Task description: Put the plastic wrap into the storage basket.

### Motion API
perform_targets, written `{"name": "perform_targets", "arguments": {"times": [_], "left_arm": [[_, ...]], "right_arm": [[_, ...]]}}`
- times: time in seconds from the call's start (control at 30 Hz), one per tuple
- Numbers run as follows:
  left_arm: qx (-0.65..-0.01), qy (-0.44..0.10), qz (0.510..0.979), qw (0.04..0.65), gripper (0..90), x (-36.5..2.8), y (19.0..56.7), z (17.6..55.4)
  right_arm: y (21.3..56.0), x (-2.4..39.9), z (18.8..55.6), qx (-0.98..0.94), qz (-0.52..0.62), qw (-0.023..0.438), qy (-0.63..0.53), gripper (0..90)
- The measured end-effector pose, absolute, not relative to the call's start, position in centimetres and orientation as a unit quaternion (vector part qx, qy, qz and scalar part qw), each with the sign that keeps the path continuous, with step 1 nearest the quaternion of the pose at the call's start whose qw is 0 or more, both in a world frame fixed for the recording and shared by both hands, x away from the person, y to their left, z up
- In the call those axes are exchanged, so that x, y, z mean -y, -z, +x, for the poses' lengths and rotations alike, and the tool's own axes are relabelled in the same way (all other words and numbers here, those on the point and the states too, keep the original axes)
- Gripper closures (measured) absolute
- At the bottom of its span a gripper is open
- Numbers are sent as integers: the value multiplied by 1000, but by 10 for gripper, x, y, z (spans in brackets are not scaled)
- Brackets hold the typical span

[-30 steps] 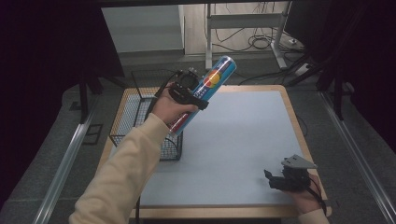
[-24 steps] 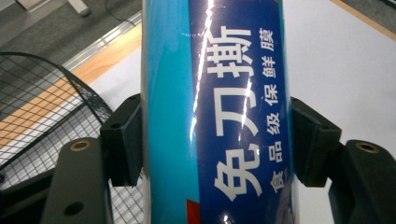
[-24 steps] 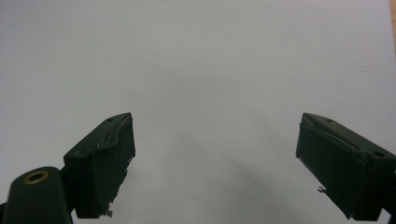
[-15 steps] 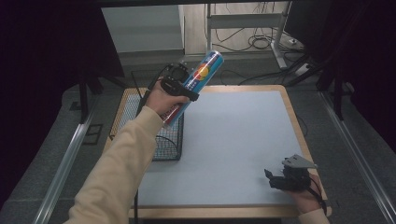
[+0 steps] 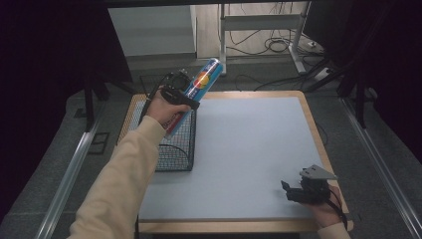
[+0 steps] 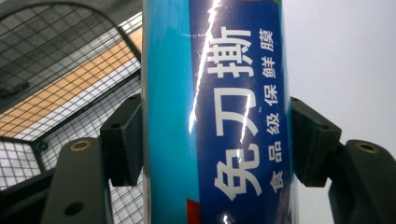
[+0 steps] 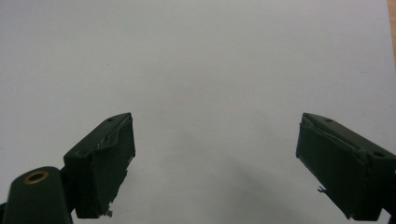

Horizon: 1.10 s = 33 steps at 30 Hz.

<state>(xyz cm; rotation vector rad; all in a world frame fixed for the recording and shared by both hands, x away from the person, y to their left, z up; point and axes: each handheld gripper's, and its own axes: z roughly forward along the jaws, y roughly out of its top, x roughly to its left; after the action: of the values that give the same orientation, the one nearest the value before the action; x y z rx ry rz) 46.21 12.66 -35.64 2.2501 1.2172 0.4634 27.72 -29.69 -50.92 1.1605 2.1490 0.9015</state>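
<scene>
A glossy blue printed tube (image 6: 219, 112) catches glare between matt black tongs pads (image 6: 122, 140), beside a black wire-mesh basket (image 5: 175, 149) on the wood-edged desk (image 5: 249, 149) with its matt grey top

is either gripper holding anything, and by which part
The left gripper clamps the blue tube around its middle; the right gripper is open and holds nothing.

A wooden table (image 5: 311, 119) under a pale grey mat (image 5: 249, 149) stands on grey floor (image 5: 368, 164), with cables (image 5: 278, 45) and a metal frame (image 5: 259, 20) behind.
</scene>
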Motion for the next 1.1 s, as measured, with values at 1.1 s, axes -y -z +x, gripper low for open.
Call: {"name": "perform_targets", "arguments": {"times": [1.1], "left_arm": [[-485, -179, 834, 192, 318, -148, 414, 491]], "right_arm": [[511, 298, 278, -798, 429, 265, -331, 120]]}}
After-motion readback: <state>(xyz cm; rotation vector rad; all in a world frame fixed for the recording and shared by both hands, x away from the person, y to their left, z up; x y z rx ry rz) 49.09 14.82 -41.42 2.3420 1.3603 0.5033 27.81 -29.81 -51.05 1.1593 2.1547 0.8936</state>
